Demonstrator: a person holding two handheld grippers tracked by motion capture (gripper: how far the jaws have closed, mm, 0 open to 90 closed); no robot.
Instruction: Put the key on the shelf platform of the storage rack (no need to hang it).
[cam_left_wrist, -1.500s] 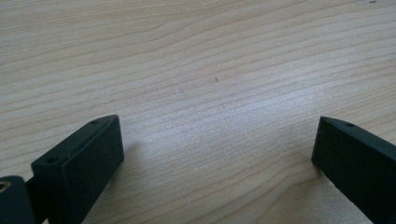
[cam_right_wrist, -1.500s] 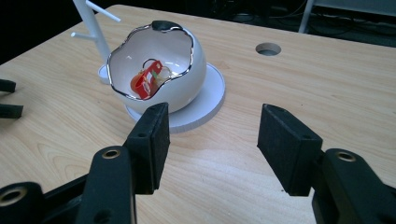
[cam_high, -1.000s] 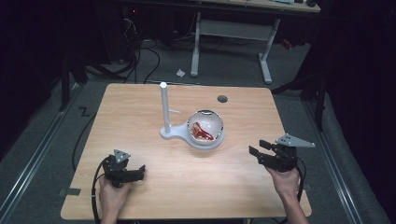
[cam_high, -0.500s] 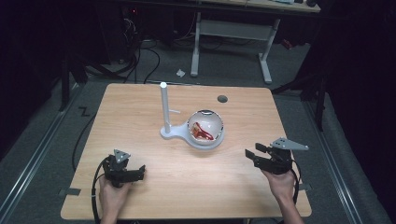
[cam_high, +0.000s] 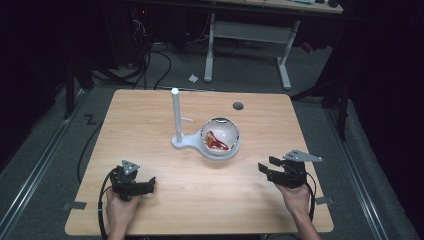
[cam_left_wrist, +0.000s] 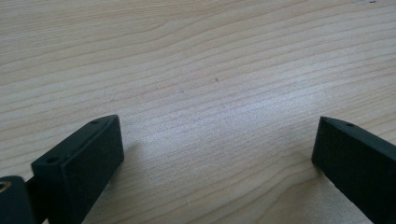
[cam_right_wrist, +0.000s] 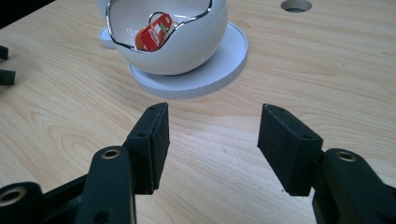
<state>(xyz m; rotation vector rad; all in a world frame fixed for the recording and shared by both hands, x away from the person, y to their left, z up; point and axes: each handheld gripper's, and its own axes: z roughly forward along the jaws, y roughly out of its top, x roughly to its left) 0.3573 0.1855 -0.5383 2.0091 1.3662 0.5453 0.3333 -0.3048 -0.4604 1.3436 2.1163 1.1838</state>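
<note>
Since the right hand-held gripper (cam_right_wrist: 212, 140) has its jaws part open and empty, facing the bowl (cam_right_wrist: 163, 35), reach over the wavy chrome rim for the red packet (cam_right_wrist: 154, 31) inside; glossy white ceramic, round and slippery, on a flat white base (cam_right_wrist: 219, 65) with an upright post (cam_high: 176, 112), mid tabletop (cam_high: 150, 125); left hand-held gripper (cam_left_wrist: 215, 154) wide open, empty, low over wood grain
</note>
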